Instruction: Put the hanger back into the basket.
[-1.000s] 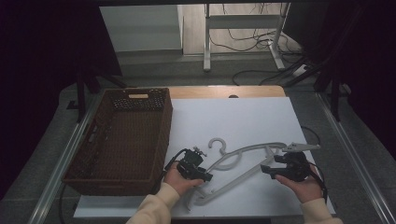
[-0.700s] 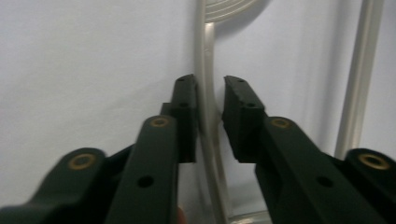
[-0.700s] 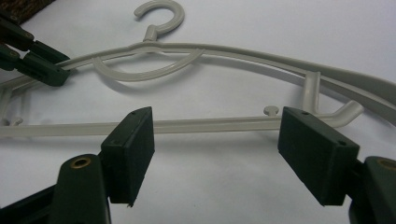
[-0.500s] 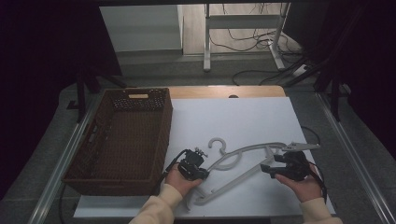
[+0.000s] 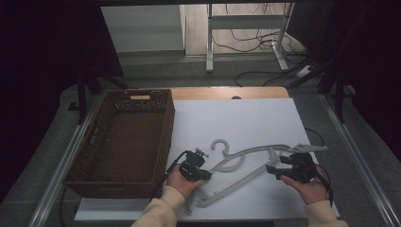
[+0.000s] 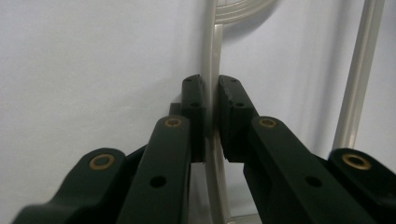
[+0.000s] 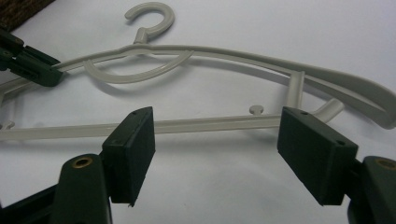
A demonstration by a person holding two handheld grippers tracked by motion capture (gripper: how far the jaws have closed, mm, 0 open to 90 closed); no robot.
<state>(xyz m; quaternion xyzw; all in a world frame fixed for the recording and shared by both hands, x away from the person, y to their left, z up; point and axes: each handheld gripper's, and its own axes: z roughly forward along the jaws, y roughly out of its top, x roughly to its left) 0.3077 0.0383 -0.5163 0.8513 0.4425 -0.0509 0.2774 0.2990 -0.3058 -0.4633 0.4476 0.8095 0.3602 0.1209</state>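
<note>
A pale plastic hanger [image 5: 246, 165] lies flat on the white surface [image 5: 246, 118], near its front edge and roughly midway between the side edges. Its hook [image 5: 220, 145] points toward the back edge, and its straight lower bar [image 5: 236, 184] runs slanting down toward the front left.

The left gripper [image 5: 208, 172], held in the person's left hand [image 5: 182, 182], sits at the hanger's left arm. In the left gripper view its fingers [image 6: 194, 100] have just been closing and now clamp the thin pale rod of the hanger [image 6: 212, 70] between their pads, with no gap visible on either side. The right gripper view shows the same grip from afar: the dark fingertips of the left gripper [image 7: 46, 72] pinch the end of the hanger's left arm.

The right gripper [image 5: 270, 169], held in the right hand [image 5: 307, 187], rests near the hanger's right shoulder, toward the front right corner of the surface. In the right gripper view its fingers [image 7: 133, 144] stand wide apart, one on each side of a stretch of the lower bar [image 7: 210, 123]; the bar lies beyond the pads, and they do not press on it.

A brown woven basket [image 5: 99, 142] stands along the left edge of the surface, just beside the left hand.
</note>
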